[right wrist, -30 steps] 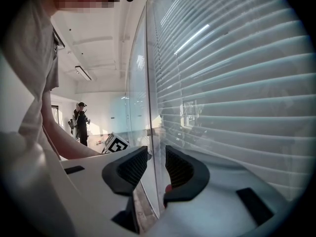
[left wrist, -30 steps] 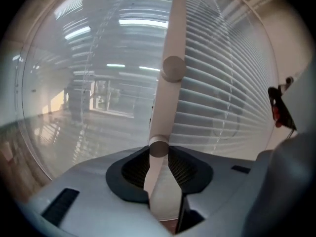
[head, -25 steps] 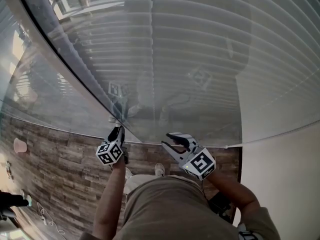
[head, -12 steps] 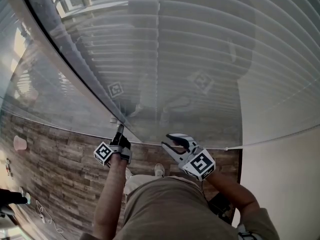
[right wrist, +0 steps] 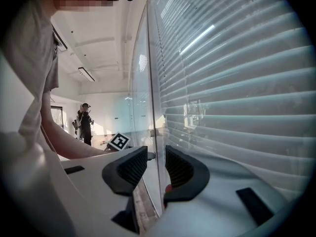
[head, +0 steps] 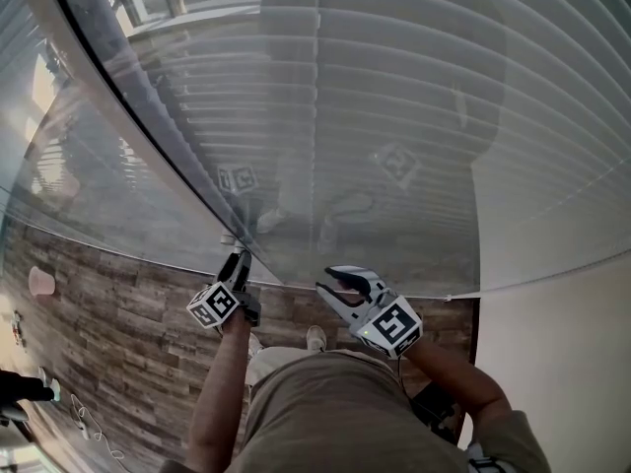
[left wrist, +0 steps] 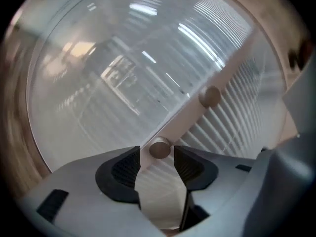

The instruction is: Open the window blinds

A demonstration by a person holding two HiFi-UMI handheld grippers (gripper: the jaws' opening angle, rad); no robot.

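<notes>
The slatted window blinds (head: 414, 116) hang behind glass, with a pale frame strip (left wrist: 187, 120) slanting across the pane. Two small round knobs sit on that strip. My left gripper (left wrist: 157, 153) has the nearer knob (left wrist: 159, 148) between its jaws, which have just been opening; slim gaps show on both sides of the knob. The second knob (left wrist: 210, 96) lies further along the strip. In the head view the left gripper (head: 235, 260) reaches up to the frame. My right gripper (head: 330, 279) hovers close to the glass, open with nothing between its pads (right wrist: 134, 168).
Wood-plank floor (head: 108, 304) lies below the window, with a pink object (head: 41, 282) and loose cables (head: 94, 427) at the left. A white wall (head: 562, 363) adjoins the window on the right. A person (right wrist: 85, 122) stands far off in the room.
The left gripper has rolled about its own axis at the knob, its marker cube turning. The right gripper has barely moved.
</notes>
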